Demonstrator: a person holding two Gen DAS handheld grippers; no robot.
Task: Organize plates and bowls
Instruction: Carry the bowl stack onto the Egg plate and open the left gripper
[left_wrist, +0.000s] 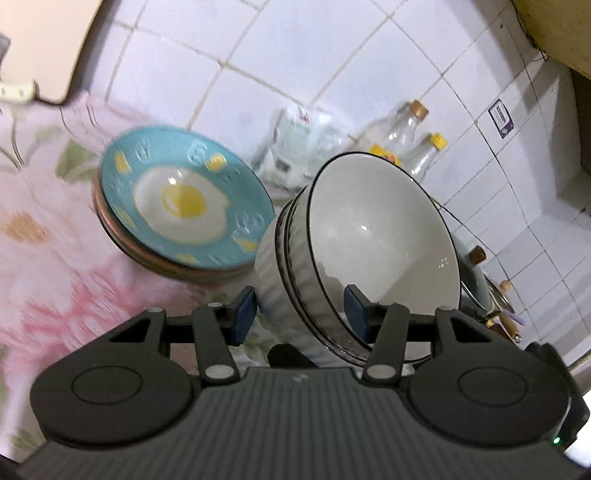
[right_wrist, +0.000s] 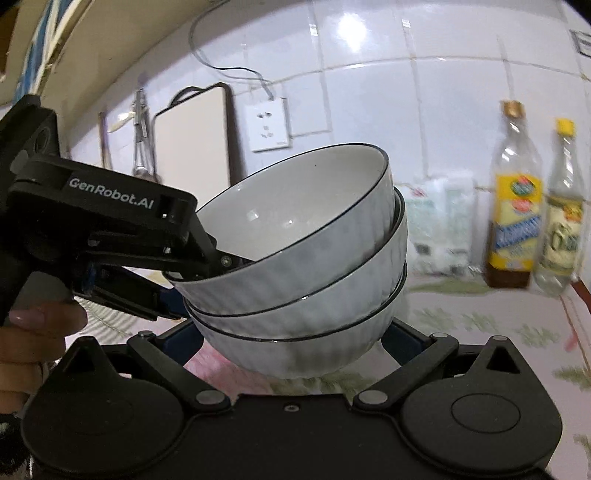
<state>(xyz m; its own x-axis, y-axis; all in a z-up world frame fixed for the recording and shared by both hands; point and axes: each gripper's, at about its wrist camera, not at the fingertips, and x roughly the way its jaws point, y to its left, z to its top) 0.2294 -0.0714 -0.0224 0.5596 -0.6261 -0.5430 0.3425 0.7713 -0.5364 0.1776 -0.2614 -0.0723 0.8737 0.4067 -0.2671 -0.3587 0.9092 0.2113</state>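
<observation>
Three white ribbed bowls with dark rims are nested in a stack (right_wrist: 306, 295). My left gripper (left_wrist: 301, 314) straddles the rim of the top bowl (left_wrist: 376, 236), one pad inside and one outside; the jaws are wide apart around the rim. From the right wrist view the left gripper (right_wrist: 207, 266) reaches in from the left at that rim. My right gripper (right_wrist: 291, 343) is open, its fingers on either side of the bottom bowl. A blue plate with a fried-egg print (left_wrist: 184, 203) lies on a stack of brown-rimmed plates, left of the bowls.
The counter has a pink floral cloth (left_wrist: 48, 258). Two bottles (right_wrist: 513, 206) and a plastic bag (right_wrist: 439, 229) stand against the tiled wall. A cutting board (right_wrist: 192, 147) and a wall socket (right_wrist: 267, 125) are behind. A pot with lid (left_wrist: 476, 280) sits at the right.
</observation>
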